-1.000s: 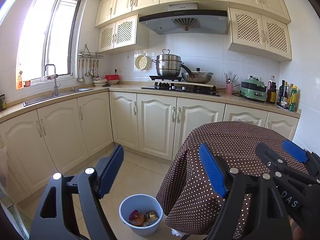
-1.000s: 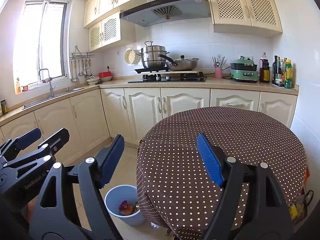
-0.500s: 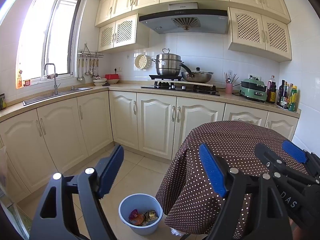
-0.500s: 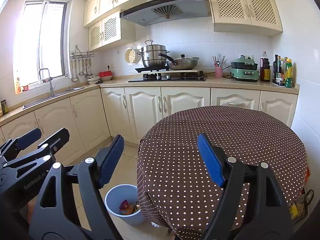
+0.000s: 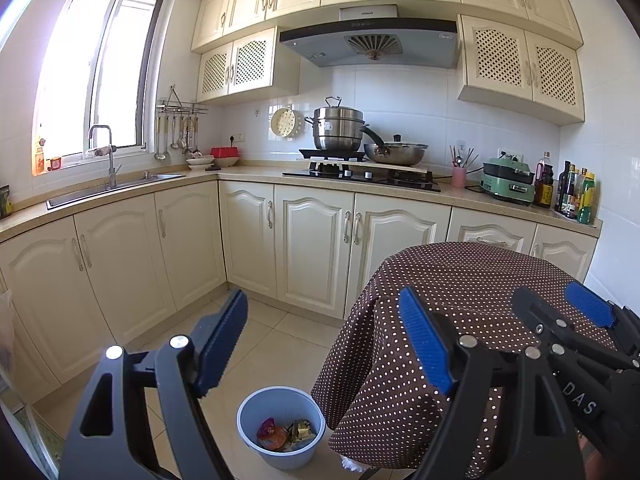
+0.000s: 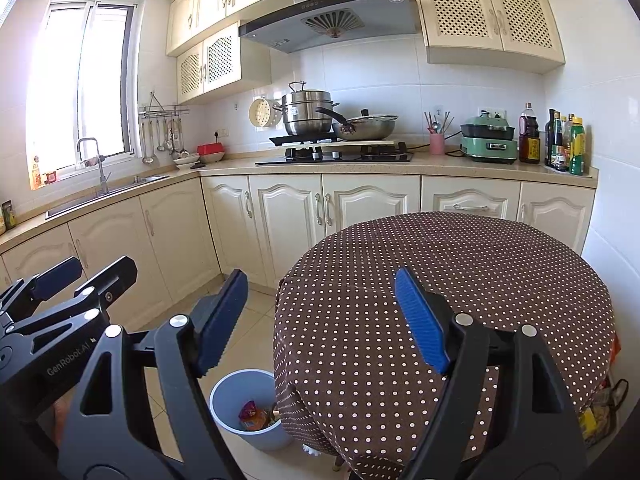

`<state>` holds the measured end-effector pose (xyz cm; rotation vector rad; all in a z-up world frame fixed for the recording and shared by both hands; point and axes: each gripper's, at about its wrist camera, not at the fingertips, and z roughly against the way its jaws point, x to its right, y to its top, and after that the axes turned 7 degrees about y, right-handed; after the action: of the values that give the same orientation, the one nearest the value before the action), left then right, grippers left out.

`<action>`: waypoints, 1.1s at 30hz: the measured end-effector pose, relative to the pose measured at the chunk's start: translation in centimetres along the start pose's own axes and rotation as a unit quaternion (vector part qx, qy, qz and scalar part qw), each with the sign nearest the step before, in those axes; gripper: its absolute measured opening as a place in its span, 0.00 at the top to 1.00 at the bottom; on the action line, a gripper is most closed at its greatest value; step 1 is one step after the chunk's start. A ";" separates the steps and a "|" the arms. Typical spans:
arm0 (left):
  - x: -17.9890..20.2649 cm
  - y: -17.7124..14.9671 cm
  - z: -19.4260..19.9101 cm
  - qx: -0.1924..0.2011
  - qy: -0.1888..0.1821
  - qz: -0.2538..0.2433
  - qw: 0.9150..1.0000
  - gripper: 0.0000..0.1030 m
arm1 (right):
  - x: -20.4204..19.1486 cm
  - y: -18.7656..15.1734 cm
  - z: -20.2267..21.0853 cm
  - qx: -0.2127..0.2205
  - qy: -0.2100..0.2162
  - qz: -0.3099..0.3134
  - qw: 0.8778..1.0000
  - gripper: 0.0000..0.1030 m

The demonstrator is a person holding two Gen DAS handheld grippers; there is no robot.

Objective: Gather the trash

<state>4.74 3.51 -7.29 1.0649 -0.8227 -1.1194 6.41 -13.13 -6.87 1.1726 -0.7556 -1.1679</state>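
A pale blue bin (image 5: 280, 426) stands on the tiled floor beside the round table (image 5: 472, 280), with crumpled wrappers (image 5: 280, 434) lying in it. The same bin (image 6: 244, 412) shows in the right wrist view, partly tucked under the dotted brown cloth (image 6: 440, 280). My left gripper (image 5: 324, 340) hangs open above the floor and bin, nothing between its blue pads. My right gripper (image 6: 320, 316) is open too, held over the table's near edge and holding nothing. Each gripper shows at the edge of the other's view.
Cream cabinets (image 5: 312, 248) run along the back and left walls under a counter with a sink (image 5: 116, 188), a hob with pots (image 5: 340, 132), a green cooker (image 5: 508, 184) and bottles (image 5: 576, 196). Bags (image 6: 600, 412) sit under the table's right side.
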 end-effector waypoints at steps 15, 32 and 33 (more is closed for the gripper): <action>-0.1 0.1 -0.4 -0.003 -0.001 -0.002 1.000 0.26 | -0.1 0.1 -0.1 -0.001 0.000 -0.002 1.000 0.25; 0.3 0.0 -0.8 -0.007 -0.004 -0.006 1.000 0.25 | -0.2 0.0 -0.3 -0.003 -0.002 -0.007 1.000 0.25; 0.4 -0.1 -0.8 -0.007 -0.003 -0.007 1.000 0.25 | -0.3 0.0 -0.3 -0.003 -0.003 -0.007 1.000 0.25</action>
<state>5.53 3.30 -7.59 1.0565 -0.8131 -1.1393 6.65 -12.79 -6.90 1.1730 -0.7484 -1.1847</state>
